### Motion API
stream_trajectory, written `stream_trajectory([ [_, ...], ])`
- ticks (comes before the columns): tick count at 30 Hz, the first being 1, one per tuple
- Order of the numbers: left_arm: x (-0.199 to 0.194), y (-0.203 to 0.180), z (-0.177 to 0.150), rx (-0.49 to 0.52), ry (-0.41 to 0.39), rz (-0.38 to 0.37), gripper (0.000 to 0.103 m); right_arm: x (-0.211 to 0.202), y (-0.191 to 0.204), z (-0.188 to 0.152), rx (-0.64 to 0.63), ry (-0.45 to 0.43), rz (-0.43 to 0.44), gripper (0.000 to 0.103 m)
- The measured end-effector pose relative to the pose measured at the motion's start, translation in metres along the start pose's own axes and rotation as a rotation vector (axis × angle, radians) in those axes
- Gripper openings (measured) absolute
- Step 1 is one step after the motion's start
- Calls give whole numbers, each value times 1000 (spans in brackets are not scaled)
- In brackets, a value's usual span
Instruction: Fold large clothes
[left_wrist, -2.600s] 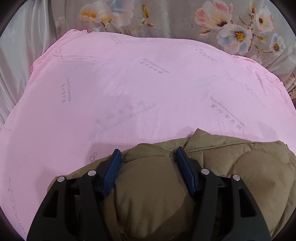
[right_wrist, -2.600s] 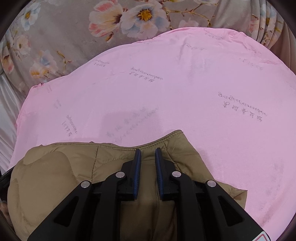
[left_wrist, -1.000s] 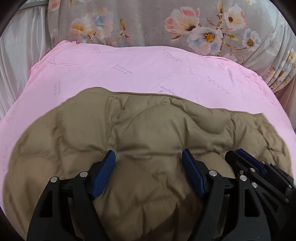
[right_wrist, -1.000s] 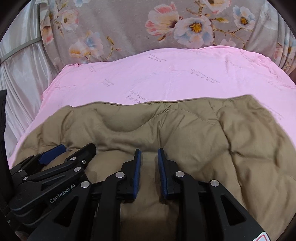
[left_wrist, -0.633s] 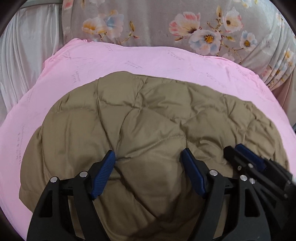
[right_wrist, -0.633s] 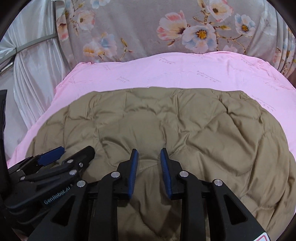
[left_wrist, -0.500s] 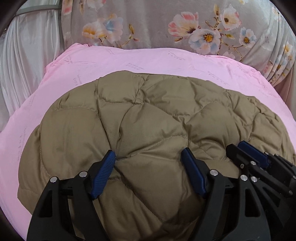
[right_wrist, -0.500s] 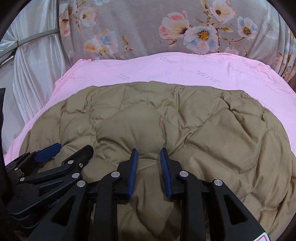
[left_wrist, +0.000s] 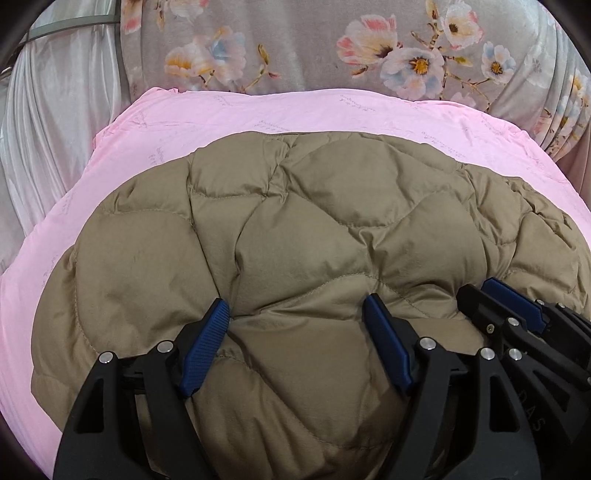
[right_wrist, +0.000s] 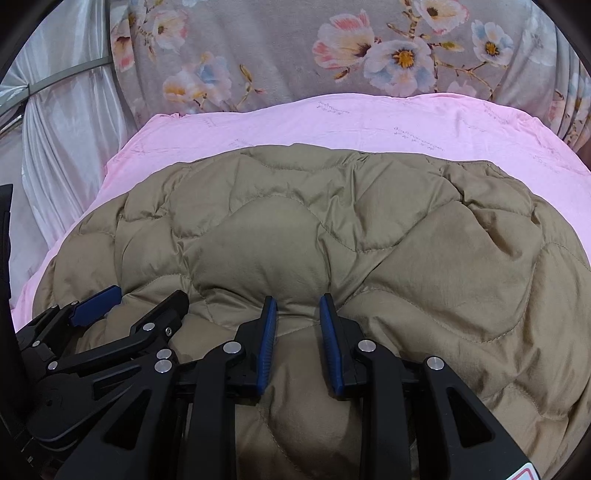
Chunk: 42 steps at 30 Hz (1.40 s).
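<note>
Olive-brown quilted fabric fills the lower part of both views — a puffy padded jacket (left_wrist: 325, 229) lying spread over a pink sheet (left_wrist: 332, 107); the sheet shows as a band beyond the jacket's far edge and down its left side, and carries faint printed lettering. Behind the sheet hangs a grey floral cloth (left_wrist: 332, 44), with pale satin drapery (left_wrist: 55, 122) to its left. The left gripper (left_wrist: 297, 314) sits low over the jacket's near edge, its blue-padded fingers (left_wrist: 205, 343) spread wide with a bulge of quilting swelling up between them; whether the pads actually press the fabric cannot be told. The right gripper (right_wrist: 294, 308) is just beside it, to its right; its fingers (right_wrist: 266, 343) stand much closer together yet still parted, with a narrow ridge of jacket (right_wrist: 332, 229) rising in the gap — not visibly clamped. In the right wrist view the left gripper (right_wrist: 107, 302) appears at the lower left, resting against the jacket; in the left wrist view the right gripper (left_wrist: 491, 295) shows at the lower right edge.
</note>
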<state>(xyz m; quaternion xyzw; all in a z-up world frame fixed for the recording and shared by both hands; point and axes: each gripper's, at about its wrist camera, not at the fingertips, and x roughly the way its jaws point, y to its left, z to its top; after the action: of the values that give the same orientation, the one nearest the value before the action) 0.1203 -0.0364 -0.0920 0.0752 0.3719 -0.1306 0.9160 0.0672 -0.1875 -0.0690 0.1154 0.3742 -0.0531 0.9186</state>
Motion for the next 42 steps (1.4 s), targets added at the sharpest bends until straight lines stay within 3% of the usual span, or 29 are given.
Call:
stream_trajectory([
  [5,-1,3,1,-10,-4,-19,73,0,-2,1,8,1,18,26],
  [9,-27,30,5,-80,16,-110,74,-13,2,9,16,45,16,27],
  [11,-52,55,2,-146,4,-97,95,-23,3,14,38,62,42,28],
  [15,-81,116,-16,-305,37,-94,96,-26,8,23,63,101,62,28],
  [19,-63,164,-46,-497,172,-123,96,-10,11,37,85,156,74,28],
  [22,-44,185,-63,-653,225,-204,97,5,11,43,90,176,65,27],
  [25,-38,184,-56,-649,179,-209,98,17,11,47,92,190,68,26],
  [30,-18,174,-40,-660,154,-284,98,28,13,48,56,210,60,26],
  [31,-15,171,-37,-663,156,-301,97,30,14,48,46,213,58,26],
  [33,-14,170,-28,-670,158,-342,81,32,15,48,34,215,52,26],
  [35,-24,168,-17,-642,140,-328,49,34,16,50,32,218,50,27],
  [37,-35,168,-5,-604,123,-323,29,35,16,51,34,222,53,27],
  [39,-53,165,10,-567,78,-355,21,36,19,51,29,223,50,28],
  [42,-74,149,28,-474,16,-351,19,29,17,53,39,228,59,25],
])
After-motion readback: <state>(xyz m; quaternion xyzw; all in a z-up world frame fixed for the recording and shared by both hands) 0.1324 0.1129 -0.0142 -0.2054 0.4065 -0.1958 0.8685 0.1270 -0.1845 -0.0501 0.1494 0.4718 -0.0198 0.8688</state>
